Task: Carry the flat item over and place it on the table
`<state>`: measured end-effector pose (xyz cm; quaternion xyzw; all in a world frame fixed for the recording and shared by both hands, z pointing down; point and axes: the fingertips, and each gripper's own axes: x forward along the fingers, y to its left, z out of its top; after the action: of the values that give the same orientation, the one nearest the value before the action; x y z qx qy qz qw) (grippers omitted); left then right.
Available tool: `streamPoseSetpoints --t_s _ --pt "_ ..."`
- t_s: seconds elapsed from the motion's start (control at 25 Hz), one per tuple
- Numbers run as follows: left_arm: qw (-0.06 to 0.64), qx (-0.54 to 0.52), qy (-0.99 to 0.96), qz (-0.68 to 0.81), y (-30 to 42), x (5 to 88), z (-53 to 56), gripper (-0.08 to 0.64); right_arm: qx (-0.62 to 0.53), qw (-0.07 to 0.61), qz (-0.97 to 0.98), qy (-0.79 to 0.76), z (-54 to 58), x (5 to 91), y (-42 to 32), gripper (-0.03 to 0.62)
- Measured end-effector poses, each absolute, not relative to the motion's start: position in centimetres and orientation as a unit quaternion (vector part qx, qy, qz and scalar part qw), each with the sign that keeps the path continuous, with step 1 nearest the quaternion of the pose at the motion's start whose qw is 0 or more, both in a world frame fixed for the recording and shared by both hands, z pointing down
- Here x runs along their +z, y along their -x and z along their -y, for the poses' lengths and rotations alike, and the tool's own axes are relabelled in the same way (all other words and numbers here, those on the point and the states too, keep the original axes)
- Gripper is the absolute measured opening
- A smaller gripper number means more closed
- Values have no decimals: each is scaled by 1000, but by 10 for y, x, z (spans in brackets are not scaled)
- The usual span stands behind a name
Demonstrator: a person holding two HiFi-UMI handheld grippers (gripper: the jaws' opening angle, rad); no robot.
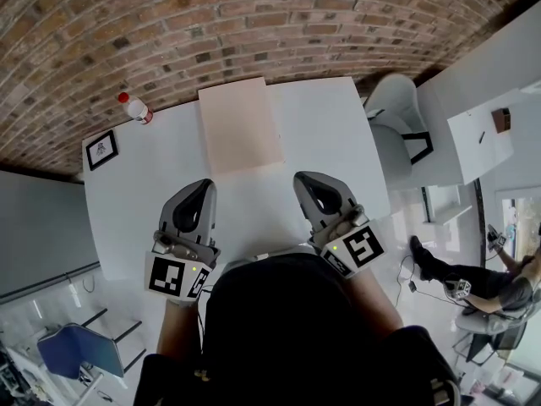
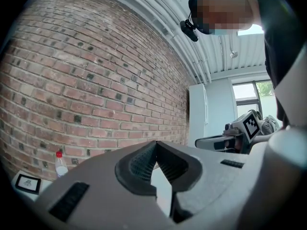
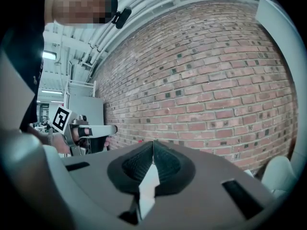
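A flat pale beige board [image 1: 240, 125] lies on the white table [image 1: 330, 134], its far edge near the brick wall. My left gripper [image 1: 203, 186] hovers over the table's near part, short of the board's near left corner, shut with nothing in it. My right gripper [image 1: 304, 180] is level with it by the board's near right corner, also shut and empty. In the left gripper view the jaws [image 2: 156, 143] meet at the tip, pointing at the wall. The right gripper view shows its jaws [image 3: 153, 143] closed the same way. The board is hidden in both gripper views.
A small bottle with a red cap [image 1: 135, 107] and a framed marker card [image 1: 101, 150] stand at the table's far left. A white chair [image 1: 393, 117] sits off the right edge. A blue chair [image 1: 80, 349] is at lower left, and a seated person [image 1: 473, 282] at right.
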<state>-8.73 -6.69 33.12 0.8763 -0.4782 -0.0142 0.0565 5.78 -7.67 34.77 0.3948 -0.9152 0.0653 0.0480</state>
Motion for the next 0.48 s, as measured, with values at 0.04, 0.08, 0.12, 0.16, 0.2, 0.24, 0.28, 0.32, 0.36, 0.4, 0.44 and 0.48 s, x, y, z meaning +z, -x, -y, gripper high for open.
streamPoseSetpoints --t_s 0.04,0.08,0.12,0.16,0.2,0.24,0.28,0.32,0.36,0.4,0.44,0.48 --pt "57 -13 -877 478 87 332 67 5 65 47 915 -395 77 347 -59 12" --pt "57 -11 -877 478 86 333 66 5 65 47 915 -396 77 347 -59 12" --pt "57 -9 -877 478 85 334 66 5 64 46 915 -396 77 346 -60 12" --pt "57 -8 -876 478 84 334 66 5 64 46 915 -397 77 346 -60 12" --pt "58 -8 -876 478 84 335 66 5 64 47 915 -397 77 346 -61 12" --pt "59 -8 -876 478 83 335 66 5 64 47 915 -397 77 346 -61 12" --pt "59 -9 -876 478 83 335 66 5 64 48 914 -397 77 346 -61 12" --pt "60 -9 -876 478 82 335 66 5 65 48 914 -397 78 346 -61 12" --pt "59 -9 -877 477 81 335 66 5 65 48 914 -397 78 347 -61 12" --pt "59 -8 -877 476 81 335 66 4 65 49 914 -397 78 347 -61 12" --pt "58 -8 -878 476 80 334 66 5 66 49 914 -396 78 347 -61 12" --pt "57 -7 -878 475 79 334 66 5 66 49 915 -396 78 348 -61 12"
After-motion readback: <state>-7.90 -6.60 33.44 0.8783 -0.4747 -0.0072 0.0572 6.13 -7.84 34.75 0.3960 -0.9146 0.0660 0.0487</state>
